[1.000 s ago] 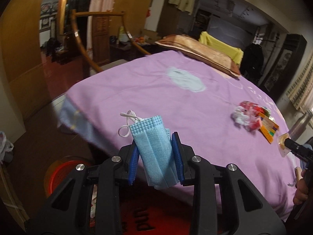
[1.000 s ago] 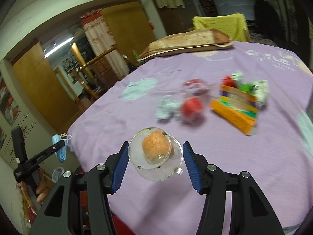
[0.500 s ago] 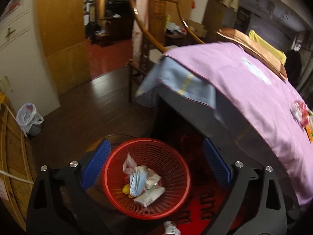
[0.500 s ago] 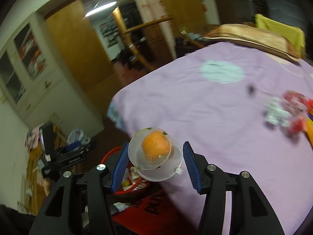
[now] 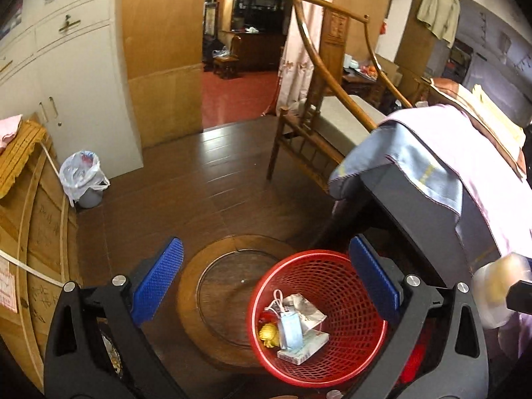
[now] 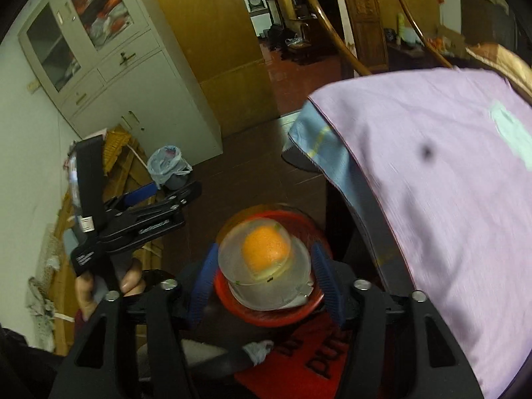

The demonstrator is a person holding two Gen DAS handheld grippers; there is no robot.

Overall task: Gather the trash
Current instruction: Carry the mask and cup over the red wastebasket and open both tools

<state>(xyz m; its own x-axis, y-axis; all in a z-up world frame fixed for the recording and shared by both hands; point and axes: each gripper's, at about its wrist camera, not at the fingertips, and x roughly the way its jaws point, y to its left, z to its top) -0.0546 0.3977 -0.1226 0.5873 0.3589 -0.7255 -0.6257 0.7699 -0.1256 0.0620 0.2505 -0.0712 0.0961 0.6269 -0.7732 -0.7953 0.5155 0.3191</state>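
A red mesh basket point(image 5: 352, 342) stands on the floor beside the table. In it lie the blue face mask point(image 5: 291, 331), a white packet and a yellow scrap. My left gripper point(image 5: 266, 282) is open and empty above the basket's left side. My right gripper point(image 6: 266, 269) is shut on a clear plastic cup with an orange piece inside point(image 6: 266, 249) and holds it over the basket point(image 6: 286, 316). The cup also shows at the right edge of the left wrist view point(image 5: 498, 292). The left gripper shows in the right wrist view point(image 6: 156, 199).
The table under a purple cloth point(image 6: 449, 166) rises to the right of the basket. A wooden chair point(image 5: 332, 109) stands behind it. A round wooden stand point(image 5: 226, 286) lies on the floor. A small bagged bin point(image 5: 83, 179) and white cabinets point(image 5: 66, 83) are at left.
My left gripper swung off the table, opened and dropped the blue mask into the red basket. My right gripper carried the cup from over the table to above the basket.
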